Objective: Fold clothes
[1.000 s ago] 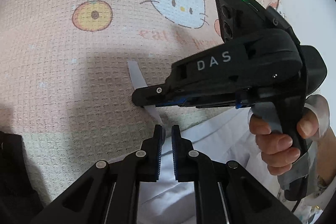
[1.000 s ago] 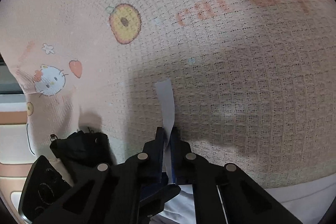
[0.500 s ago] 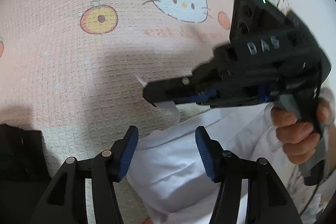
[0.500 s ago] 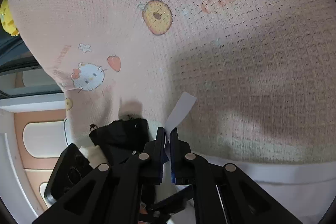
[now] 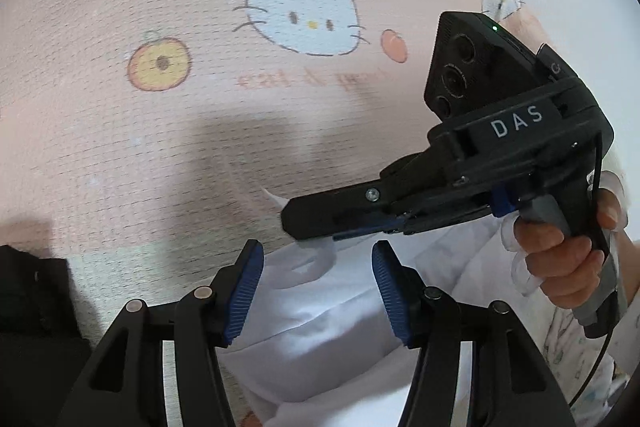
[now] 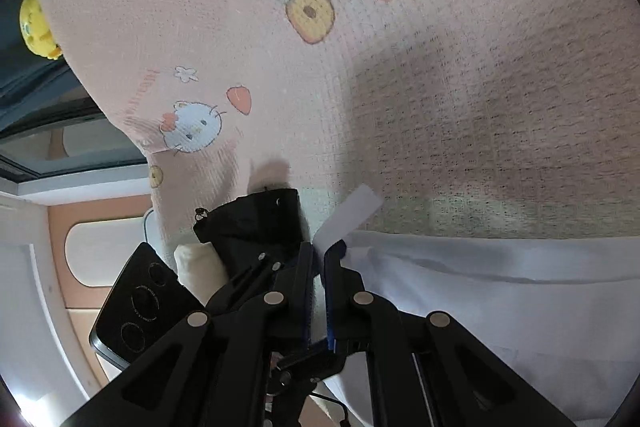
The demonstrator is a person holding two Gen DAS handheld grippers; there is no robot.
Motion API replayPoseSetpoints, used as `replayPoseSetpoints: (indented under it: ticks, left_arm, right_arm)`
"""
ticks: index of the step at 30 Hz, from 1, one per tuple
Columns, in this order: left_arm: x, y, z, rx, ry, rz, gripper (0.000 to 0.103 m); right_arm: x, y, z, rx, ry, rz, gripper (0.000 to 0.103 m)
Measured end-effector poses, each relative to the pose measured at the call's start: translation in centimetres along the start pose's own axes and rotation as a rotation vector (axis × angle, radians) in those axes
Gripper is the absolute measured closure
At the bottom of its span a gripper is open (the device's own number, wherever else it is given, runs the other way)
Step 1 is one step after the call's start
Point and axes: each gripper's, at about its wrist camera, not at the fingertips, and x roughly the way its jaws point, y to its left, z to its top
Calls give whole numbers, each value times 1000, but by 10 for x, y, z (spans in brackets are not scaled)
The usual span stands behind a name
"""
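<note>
Home bedroom, cartoon-cat print blanket (image 5: 200, 107), yellow toy (image 6: 38, 27)

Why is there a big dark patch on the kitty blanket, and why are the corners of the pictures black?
Left wrist view: the dark patch on the blanket is shadow cast by the grippers above it. Right wrist view: a similar shadow falls on the blanket. Both views: the fisheye lens leaves black corners and curves the edges.

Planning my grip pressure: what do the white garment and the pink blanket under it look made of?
White garment: thin, smooth woven fabric, probably cotton or a blend; it falls in soft, crisp creases with a matte surface. Pink blanket: thicker waffle-weave cloth, judging by its gridded texture, printed with cartoon cats; likely cotton.
</note>
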Motion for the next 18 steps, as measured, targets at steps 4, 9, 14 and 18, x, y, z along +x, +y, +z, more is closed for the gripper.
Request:
replayPoseSetpoints:
  ticks: [4, 9, 14, 18]
  left_arm:
    - [5, -7, -2, 27, 3, -4, 50]
    - [-1, -17, -15, 62, 6, -30, 80]
    - [-10, -21, -23, 86, 13, -31, 90]
    - [-15, -22, -27, 83, 29, -56, 91]
  right_arm:
    - [-7, 5, -4, -11, -3, 19, 99]
    - [-13, 3, -10, -20, 12, -6, 99]
    - [-23, -3, -19, -25, -3, -25, 99]
    - [-29, -5, -24, -33, -16, -80, 99]
